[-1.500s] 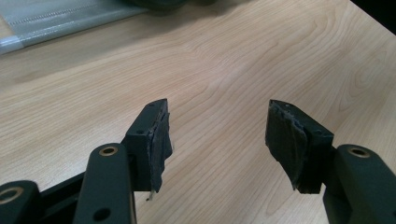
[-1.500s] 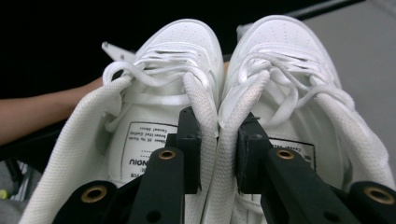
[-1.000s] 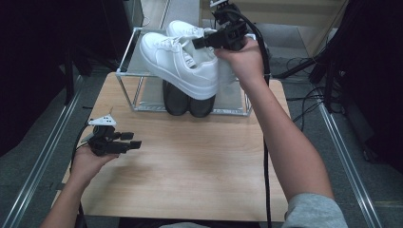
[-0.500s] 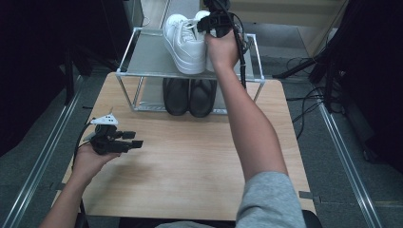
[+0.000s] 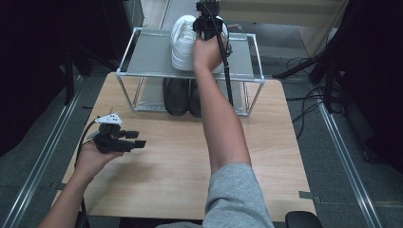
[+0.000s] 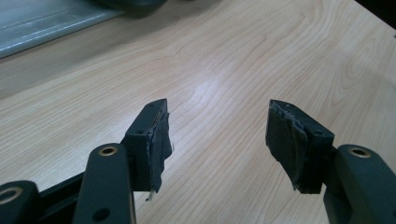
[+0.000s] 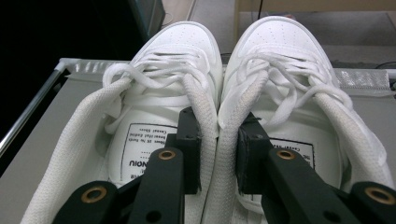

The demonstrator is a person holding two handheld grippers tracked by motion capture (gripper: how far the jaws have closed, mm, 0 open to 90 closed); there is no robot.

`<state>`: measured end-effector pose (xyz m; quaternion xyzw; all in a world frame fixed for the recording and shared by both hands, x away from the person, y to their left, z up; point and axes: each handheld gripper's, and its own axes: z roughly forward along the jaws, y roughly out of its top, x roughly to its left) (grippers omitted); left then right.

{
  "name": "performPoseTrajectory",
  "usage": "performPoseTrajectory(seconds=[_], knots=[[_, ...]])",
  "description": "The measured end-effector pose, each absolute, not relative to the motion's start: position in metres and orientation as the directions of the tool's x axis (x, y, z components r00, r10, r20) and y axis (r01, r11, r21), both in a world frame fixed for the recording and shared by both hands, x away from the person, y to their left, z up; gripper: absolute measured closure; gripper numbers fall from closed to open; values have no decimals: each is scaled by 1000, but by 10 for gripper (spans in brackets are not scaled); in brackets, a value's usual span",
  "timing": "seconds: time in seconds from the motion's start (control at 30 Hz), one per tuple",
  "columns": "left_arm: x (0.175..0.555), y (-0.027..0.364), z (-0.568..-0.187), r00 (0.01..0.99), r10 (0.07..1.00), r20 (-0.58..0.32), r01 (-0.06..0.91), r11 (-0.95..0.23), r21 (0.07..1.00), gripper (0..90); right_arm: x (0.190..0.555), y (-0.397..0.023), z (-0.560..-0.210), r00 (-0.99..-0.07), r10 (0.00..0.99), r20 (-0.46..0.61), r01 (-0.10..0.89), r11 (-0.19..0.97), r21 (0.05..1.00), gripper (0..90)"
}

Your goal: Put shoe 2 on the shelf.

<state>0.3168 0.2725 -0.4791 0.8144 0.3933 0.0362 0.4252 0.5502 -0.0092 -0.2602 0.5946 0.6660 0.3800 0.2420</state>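
A pair of white sneakers (image 5: 183, 42) rests on the top shelf of a metal shoe rack (image 5: 142, 52) at the table's far edge. My right gripper (image 5: 207, 26) is shut on the pair of white sneakers (image 7: 196, 79), one jaw inside each shoe, pinching the two inner collars together. Toes point away from me in the right gripper view. My left gripper (image 5: 135, 141) hovers low over the wooden table (image 5: 161, 156) at the near left, its jaws open with only bare wood between the pads (image 6: 156, 140).
A pair of black shoes (image 5: 183, 97) stands on the rack's lower level under the white pair. Grey floor, rails and cables surround the table. Dark curtains hang on both sides.
The right hand has carried the white sneakers away from me and down onto the rack's top shelf, turning them toes-away. The left gripper has stayed in place.
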Motion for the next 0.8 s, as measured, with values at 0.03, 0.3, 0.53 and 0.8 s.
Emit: performPoseTrajectory(seconds=[0.03, 0.3, 0.53, 0.8], knots=[[317, 271, -480, 690, 668, -278, 609, -330, 721, 400, 551, -7, -262, -169, 978, 120, 603, 6, 798, 762], [318, 264, -482, 705, 655, -271, 607, -361, 708, 397, 551, 3, -277, -133, 985, 114, 617, -8, 787, 749], [319, 262, -482, 715, 648, -263, 602, -378, 703, 397, 549, 6, -278, -159, 981, 108, 623, 15, 782, 681], [319, 260, -482, 717, 645, -264, 602, -382, 701, 397, 548, 8, -279, -167, 982, 93, 631, 34, 775, 623]])
